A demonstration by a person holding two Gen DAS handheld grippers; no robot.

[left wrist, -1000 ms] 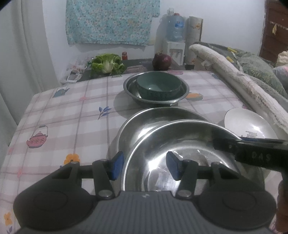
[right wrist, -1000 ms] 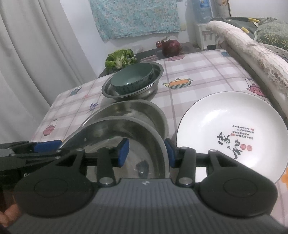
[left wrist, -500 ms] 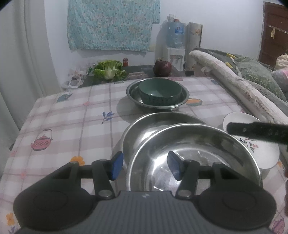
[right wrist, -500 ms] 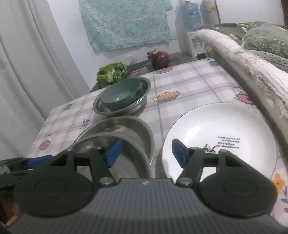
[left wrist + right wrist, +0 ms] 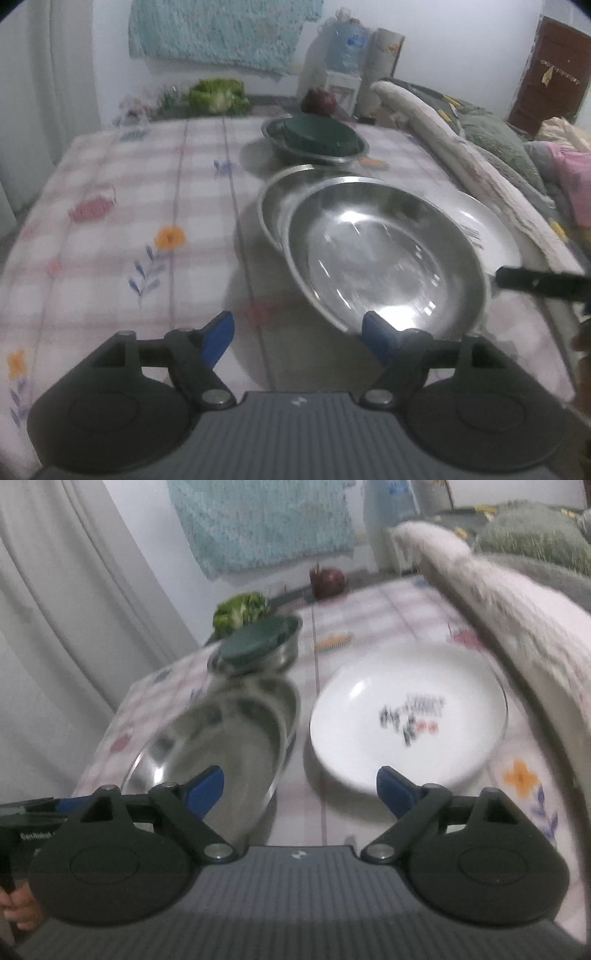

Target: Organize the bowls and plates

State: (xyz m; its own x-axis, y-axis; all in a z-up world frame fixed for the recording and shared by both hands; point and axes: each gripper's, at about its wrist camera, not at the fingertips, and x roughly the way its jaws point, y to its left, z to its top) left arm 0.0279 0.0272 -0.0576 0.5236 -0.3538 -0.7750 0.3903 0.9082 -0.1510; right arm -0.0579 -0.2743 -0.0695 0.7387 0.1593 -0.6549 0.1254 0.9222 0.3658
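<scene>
Closest in, both sets of tongs were spread wide with nothing between the blue pads. The left tongs sat low over the checked surface, and their right-hand pad was right at the near rim of the big steel bowl. That bowl looked tipped, leaning on a second steel bowl behind it. The right tongs hovered over the gap between the steel bowl and the white plate, with the plate just ahead and to their right and the bowl to their left.

So the bit that matters, I'd guess: the plate lay forward-right of the right tongs, with its near edge almost level with the right pad, so that hand was much nearer to it. From the left camera, most of the plate was hidden behind the steel bowl. The plate is round, so there's no long axis to line up with, just a near rim to pinch.

Further back, a green bowl sat inside another steel bowl.

Both views were smeared, so I couldn't read the print on the plate. I also couldn't tell if the left pad was actually touching the rim.
</scene>
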